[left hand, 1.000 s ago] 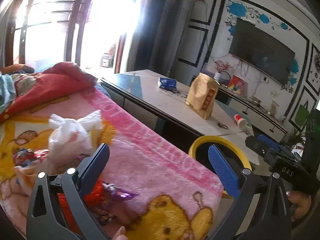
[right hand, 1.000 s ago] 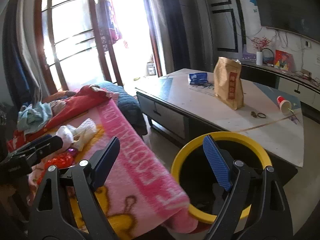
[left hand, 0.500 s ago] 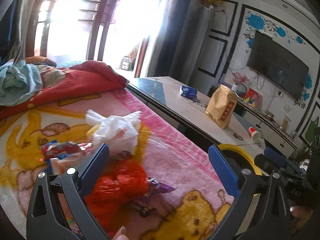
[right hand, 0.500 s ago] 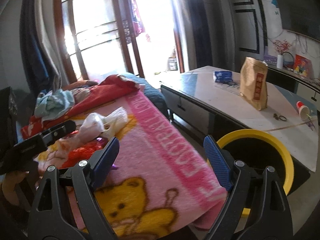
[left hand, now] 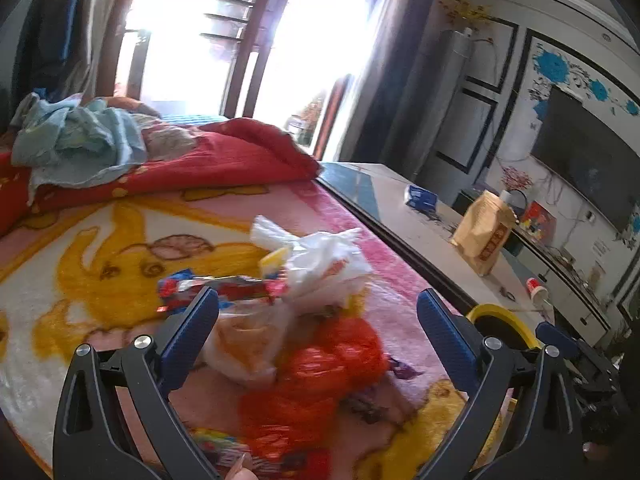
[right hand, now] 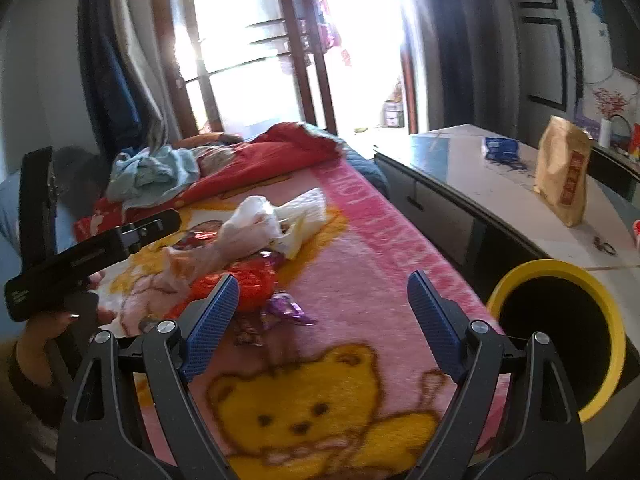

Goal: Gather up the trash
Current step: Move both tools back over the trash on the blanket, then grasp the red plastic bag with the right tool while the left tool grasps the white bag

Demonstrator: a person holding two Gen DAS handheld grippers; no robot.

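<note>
A heap of trash lies on a pink cartoon blanket (left hand: 100, 264): a white plastic bag (left hand: 320, 256), a crumpled red bag (left hand: 320, 372), a pale bag (left hand: 248, 344), a red-blue wrapper (left hand: 224, 286) and a purple wrapper (right hand: 286, 310). My left gripper (left hand: 318, 332) is open and empty, hovering just above the pale and red bags. My right gripper (right hand: 322, 320) is open and empty, over the blanket near the purple wrapper. The yellow-rimmed black bin (right hand: 560, 336) stands right of the blanket; it also shows in the left wrist view (left hand: 500, 320).
A long low table (right hand: 500, 200) runs along the right with a brown paper bag (right hand: 562, 176), a blue packet (right hand: 500, 148) and a tipped red-white cup (left hand: 536, 286). Red bedding (left hand: 224, 160) and light blue clothes (left hand: 76, 140) are piled at the far end.
Both grippers have swung left, away from the bin and toward the trash heap. The left one has come closer above the bags. Both have stayed open.
</note>
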